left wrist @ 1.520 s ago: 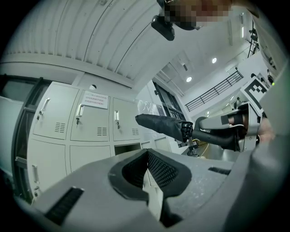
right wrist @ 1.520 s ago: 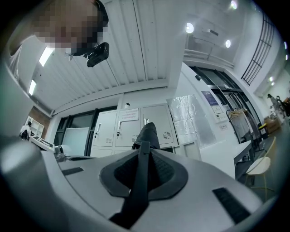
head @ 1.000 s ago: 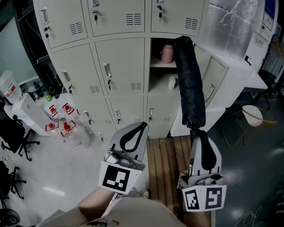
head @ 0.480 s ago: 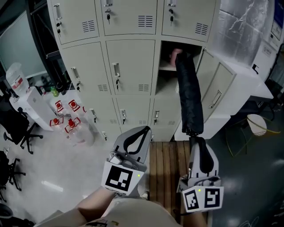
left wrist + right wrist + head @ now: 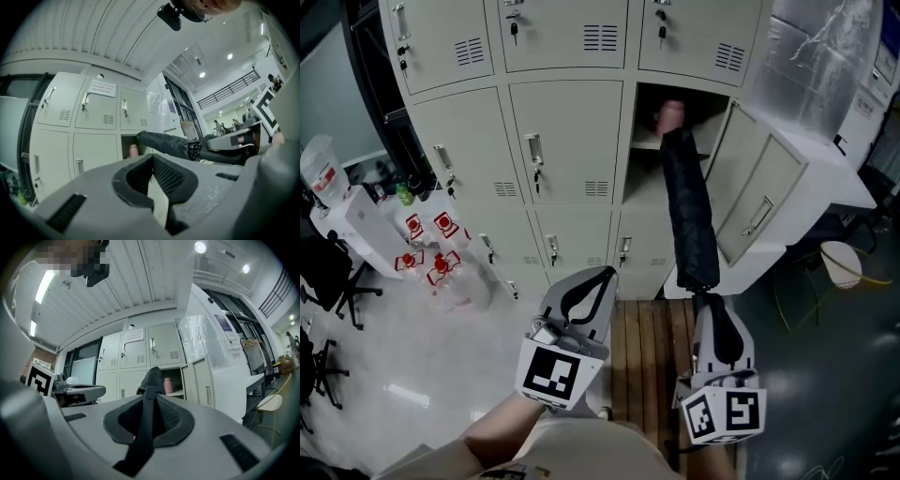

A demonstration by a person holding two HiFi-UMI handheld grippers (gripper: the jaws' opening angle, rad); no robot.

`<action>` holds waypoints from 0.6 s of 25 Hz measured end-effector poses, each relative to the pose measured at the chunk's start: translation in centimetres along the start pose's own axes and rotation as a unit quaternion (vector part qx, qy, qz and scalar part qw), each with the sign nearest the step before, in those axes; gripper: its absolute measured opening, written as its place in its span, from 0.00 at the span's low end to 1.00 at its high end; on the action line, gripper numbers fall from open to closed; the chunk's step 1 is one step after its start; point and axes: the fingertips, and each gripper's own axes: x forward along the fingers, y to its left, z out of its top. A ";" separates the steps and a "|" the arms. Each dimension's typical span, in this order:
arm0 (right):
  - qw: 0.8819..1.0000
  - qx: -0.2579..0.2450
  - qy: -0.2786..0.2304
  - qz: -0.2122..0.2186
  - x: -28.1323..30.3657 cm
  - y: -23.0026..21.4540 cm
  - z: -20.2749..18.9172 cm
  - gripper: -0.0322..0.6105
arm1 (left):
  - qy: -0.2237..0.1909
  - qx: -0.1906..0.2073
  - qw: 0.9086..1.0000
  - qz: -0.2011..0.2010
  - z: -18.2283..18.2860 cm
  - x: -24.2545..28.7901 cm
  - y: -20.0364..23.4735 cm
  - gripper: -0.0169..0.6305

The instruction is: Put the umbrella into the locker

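Note:
A folded black umbrella (image 5: 689, 211) stands nearly upright in the head view, its upper end at the mouth of the open locker compartment (image 5: 698, 101). My right gripper (image 5: 710, 300) is below it, shut on the umbrella's handle end. In the right gripper view a black strap (image 5: 146, 420) runs between the jaws and the umbrella (image 5: 153, 377) points at the opening. My left gripper (image 5: 589, 286) hangs to the left, shut with nothing in it, its tips (image 5: 151, 157) touching. A pink bottle (image 5: 671, 114) stands on the shelf inside.
The locker's door (image 5: 752, 192) swings open to the right. Closed lockers (image 5: 567, 141) fill the wall to the left. Red-labelled water bottles (image 5: 431, 267) sit on the floor at left beside a white cabinet (image 5: 347, 220). Below me is a wooden pallet (image 5: 652, 328); a round stool (image 5: 842, 255) stands at right.
The umbrella has moved forward and its upper end has reached the open compartment, now partly covering the pink bottle. The left gripper has stayed about where it was.

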 end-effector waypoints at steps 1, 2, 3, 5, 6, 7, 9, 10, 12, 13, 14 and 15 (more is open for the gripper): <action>1.000 0.001 0.007 0.000 0.5 -0.1 -0.6 0.11 | 0.002 -0.002 1.000 0.000 -0.4 0.4 0.3 0.04; 1.000 0.003 0.013 0.000 1.0 -0.2 -1.2 0.11 | 0.005 -0.003 1.000 -0.001 -0.8 0.8 0.6 0.04; 1.000 0.006 0.020 0.000 1.5 -0.3 -1.7 0.11 | 0.009 -0.004 1.000 -0.001 -1.2 1.2 0.9 0.04; 0.999 0.008 0.032 -0.001 2.5 -0.6 -2.8 0.11 | 0.024 -0.011 1.000 0.003 -2.3 2.0 1.4 0.04; 0.999 0.008 0.038 -0.002 2.9 -0.8 -3.2 0.11 | 0.033 -0.018 0.999 0.005 -2.8 2.4 1.7 0.04; 0.999 0.009 0.044 -0.003 3.4 -1.0 -3.7 0.11 | 0.039 -0.025 0.999 0.006 -3.4 2.9 2.0 0.04; 0.999 0.008 0.054 -0.005 4.5 -1.3 -4.5 0.11 | 0.045 -0.033 0.998 0.005 -4.2 3.8 2.6 0.04; 0.998 0.008 0.059 -0.006 5.0 -1.4 -4.9 0.11 | 0.047 -0.034 0.998 0.004 -4.6 4.2 2.9 0.04; 0.998 0.007 0.069 -0.009 6.2 -1.7 -5.7 0.11 | 0.047 -0.035 0.998 0.001 -5.2 5.1 3.4 0.04; 0.997 0.006 0.075 -0.011 6.7 -1.9 -6.2 0.11 | 0.046 -0.033 0.998 -0.001 -5.5 5.7 3.7 0.04; 0.997 0.005 0.080 -0.013 7.2 -2.1 -6.6 0.11 | 0.046 -0.030 0.999 -0.003 -5.8 6.2 3.9 0.04; 0.996 0.005 0.086 -0.015 7.8 -2.2 -7.0 0.11 | 0.048 -0.029 0.998 -0.003 -6.2 6.7 4.2 0.04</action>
